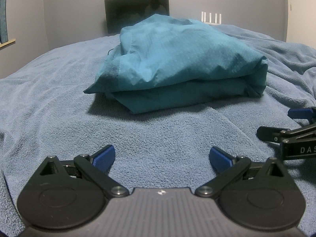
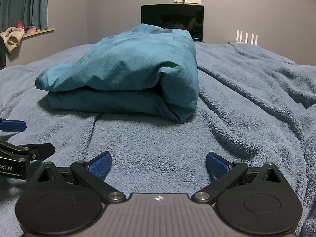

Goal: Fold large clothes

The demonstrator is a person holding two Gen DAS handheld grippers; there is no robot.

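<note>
Garment: I see the teal, thin-fabric folded garment (image 1: 177,65) lying in a puffy stacked bundle on the blue terry blanket (image 1: 59,98), my landmark here.
Left gripper: my left gripper (image 1: 162,157) sits low over the blanket, short of the bundle, blue pads spread wide, holding nothing.
Right gripper: my right gripper (image 2: 159,163) rests just beside the left one, equally wide open and empty.
Background: a dark monitor (image 2: 171,19) stands beyond the blanket's far edge.

The folded garment (image 1: 177,63) lies on the blanket (image 1: 59,98), ahead of both tongs; a monitor (image 1: 136,9) stands behind.
</note>
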